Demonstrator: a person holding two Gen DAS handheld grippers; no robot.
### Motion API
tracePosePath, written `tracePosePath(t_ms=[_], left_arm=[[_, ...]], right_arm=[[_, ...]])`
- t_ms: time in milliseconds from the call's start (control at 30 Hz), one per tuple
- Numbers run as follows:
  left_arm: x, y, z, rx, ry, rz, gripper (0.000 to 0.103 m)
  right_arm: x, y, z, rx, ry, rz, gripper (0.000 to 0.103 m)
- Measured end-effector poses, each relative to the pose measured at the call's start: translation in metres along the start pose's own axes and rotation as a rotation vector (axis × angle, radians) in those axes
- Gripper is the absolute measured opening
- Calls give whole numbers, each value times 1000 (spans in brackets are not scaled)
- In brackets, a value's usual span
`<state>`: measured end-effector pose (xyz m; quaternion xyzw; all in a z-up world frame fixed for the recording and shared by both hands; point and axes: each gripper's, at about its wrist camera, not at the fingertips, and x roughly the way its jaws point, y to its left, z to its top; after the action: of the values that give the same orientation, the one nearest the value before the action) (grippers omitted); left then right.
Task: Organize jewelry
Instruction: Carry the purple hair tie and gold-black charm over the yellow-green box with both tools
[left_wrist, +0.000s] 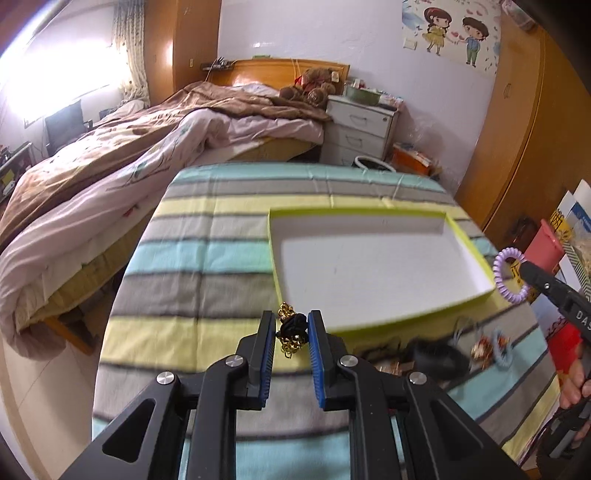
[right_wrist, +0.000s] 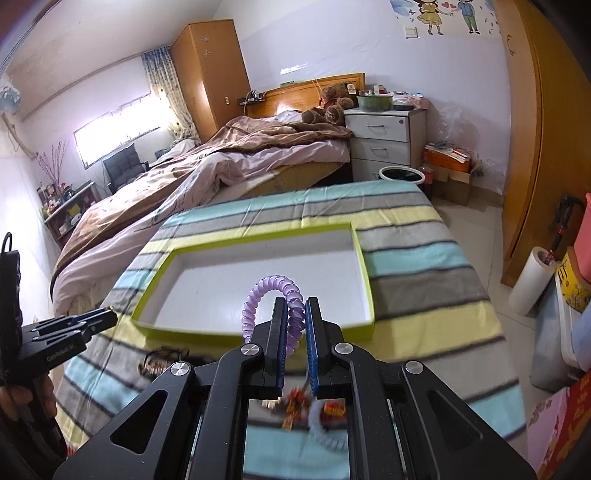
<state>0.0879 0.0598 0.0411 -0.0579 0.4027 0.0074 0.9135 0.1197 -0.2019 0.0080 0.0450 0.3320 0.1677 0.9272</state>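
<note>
Left wrist: hair tie (left_wrist: 292, 330) between tool (left_wrist: 291, 334) pads

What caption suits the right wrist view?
Right gripper holding a purple spiral hair tie above an empty tray.

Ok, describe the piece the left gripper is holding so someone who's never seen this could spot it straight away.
Find the striped blanket with the shallow lime-edged white tray on it. Just before the tray's near corner, the left gripper has its jaws shut on a small black rosette with gold chain links. The other held piece is a purple spiral coil; this one is black and gold.
</note>
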Motion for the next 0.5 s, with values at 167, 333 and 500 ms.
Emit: tracePosePath(t_ms=[167,333,500], left_arm=[[16,-6,29,4,-2,-53,18],[43,-10,50,0,18,-64,18],[71,-13,63,2,53,-75,18]], right_arm=[[18,-2,21,-23,10,-10,10],[47,-5,37,-50,54,-9,10],[82,-15,47,-62,117,-34,10]])
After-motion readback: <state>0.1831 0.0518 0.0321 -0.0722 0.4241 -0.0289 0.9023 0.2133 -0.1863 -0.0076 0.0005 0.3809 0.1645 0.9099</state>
